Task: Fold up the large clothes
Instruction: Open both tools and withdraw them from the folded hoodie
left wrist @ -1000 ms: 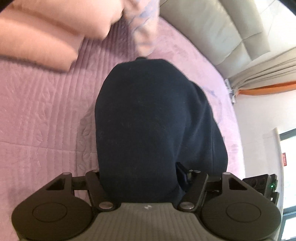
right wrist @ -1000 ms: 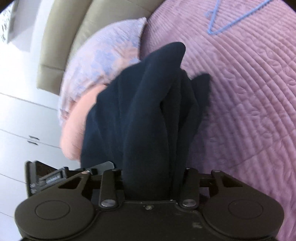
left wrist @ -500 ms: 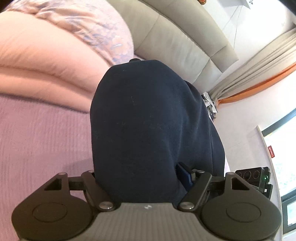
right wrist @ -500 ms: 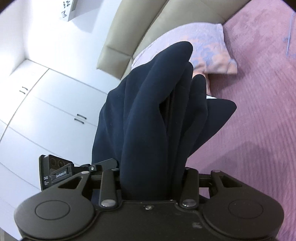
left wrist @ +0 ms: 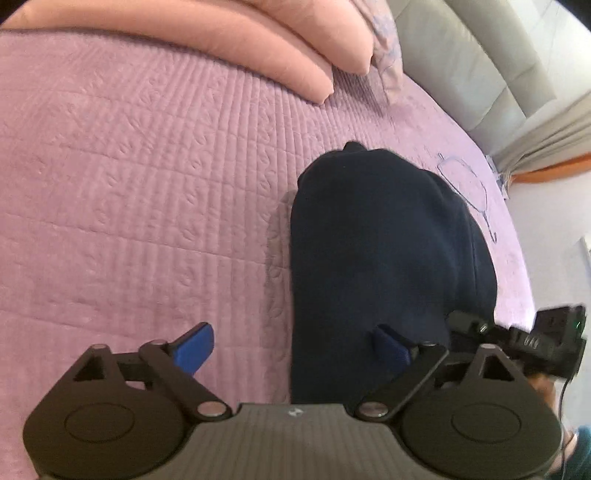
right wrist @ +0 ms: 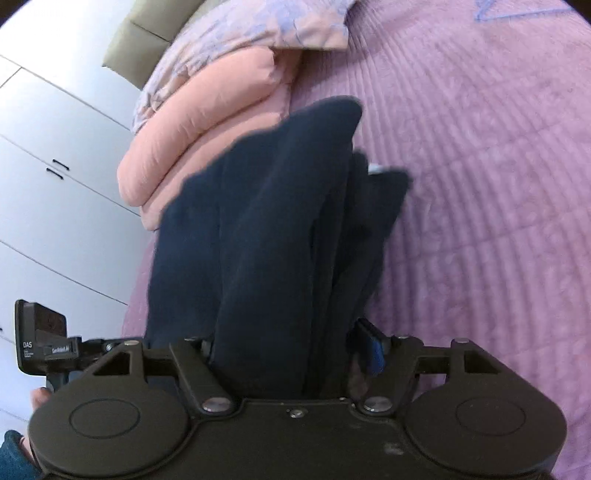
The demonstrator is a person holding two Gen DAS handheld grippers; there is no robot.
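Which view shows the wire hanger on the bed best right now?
The left wrist view: the hanger lies in nearly full outline on the purple bedspread beyond the dark garment. The right wrist view catches only a cropped piece at the top edge.

Black handheld grippers with blue finger pads

The left gripper (left wrist: pixel 293 345) has a grey ribbed body, black linkage arms on silver pivot screws, two round embossed discs and blue pads (left wrist: pixel 194 347). The right gripper (right wrist: pixel 291 347) is all black, similarly built, with one blue pad visible. A denim-blue sleeve (right wrist: pixel 13 456) shows at the lower left corner.
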